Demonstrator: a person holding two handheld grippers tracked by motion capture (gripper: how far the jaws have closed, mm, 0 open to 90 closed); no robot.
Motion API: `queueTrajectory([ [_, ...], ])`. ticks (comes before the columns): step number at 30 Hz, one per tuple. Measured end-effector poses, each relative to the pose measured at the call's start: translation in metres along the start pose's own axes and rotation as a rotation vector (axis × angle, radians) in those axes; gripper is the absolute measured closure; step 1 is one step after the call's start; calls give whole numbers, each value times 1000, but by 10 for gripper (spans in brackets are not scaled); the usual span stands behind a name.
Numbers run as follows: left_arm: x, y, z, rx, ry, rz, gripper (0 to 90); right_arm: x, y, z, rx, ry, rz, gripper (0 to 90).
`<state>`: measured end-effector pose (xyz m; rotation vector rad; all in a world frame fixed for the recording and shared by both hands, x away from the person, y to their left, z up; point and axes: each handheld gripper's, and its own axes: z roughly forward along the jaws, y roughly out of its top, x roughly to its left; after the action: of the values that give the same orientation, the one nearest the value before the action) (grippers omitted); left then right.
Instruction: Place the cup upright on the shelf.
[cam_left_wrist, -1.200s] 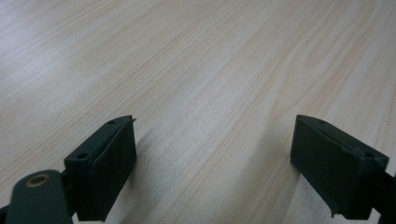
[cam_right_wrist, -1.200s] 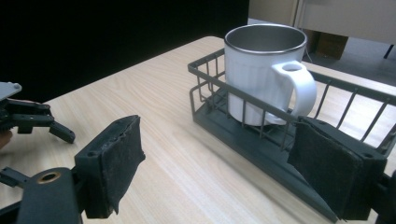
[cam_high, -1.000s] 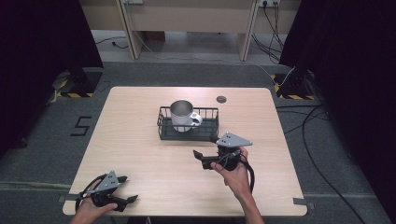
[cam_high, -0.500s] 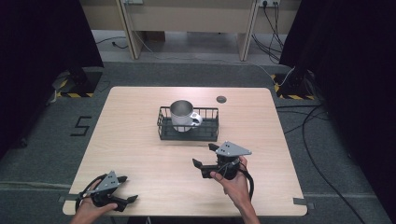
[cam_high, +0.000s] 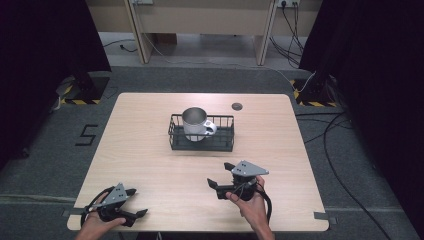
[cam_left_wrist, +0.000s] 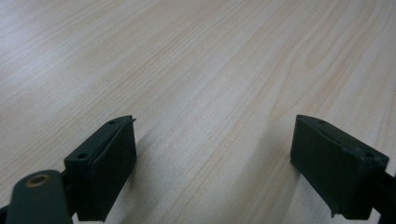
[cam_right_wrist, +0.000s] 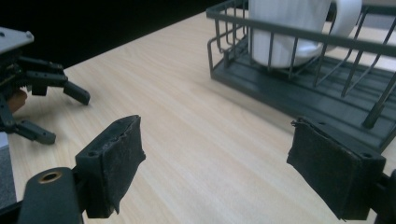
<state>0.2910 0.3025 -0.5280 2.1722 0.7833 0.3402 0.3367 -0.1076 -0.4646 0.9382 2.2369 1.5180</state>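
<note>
Nearest to us, our left gripper (cam_high: 134, 202) rests at the table's (cam_high: 150, 150) near left corner, in the same spot as a second ago, its jaws spread wide with nothing but bare wood between them. Our right gripper (cam_high: 220, 176) has drawn back toward the near edge and sunk lower since the earlier frame, when it stood close beside the basket; it now sits well apart from it, near the table's front right. Its jaws stand wide apart and hold nothing. Farther off, at the table's middle, the wire basket (cam_high: 222, 142) has not shifted, and the white mug (cam_high: 194, 124) stands upright in its left part, handle to the right. Beyond it a small dark disc (cam_high: 237, 106) lies near the far edge.
</note>
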Motion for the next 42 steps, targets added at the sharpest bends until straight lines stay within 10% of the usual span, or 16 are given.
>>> queueTrajectory([
  [42,0,0,0,0,0,1,137,2,-59,-17,156,-21,43,158],
])
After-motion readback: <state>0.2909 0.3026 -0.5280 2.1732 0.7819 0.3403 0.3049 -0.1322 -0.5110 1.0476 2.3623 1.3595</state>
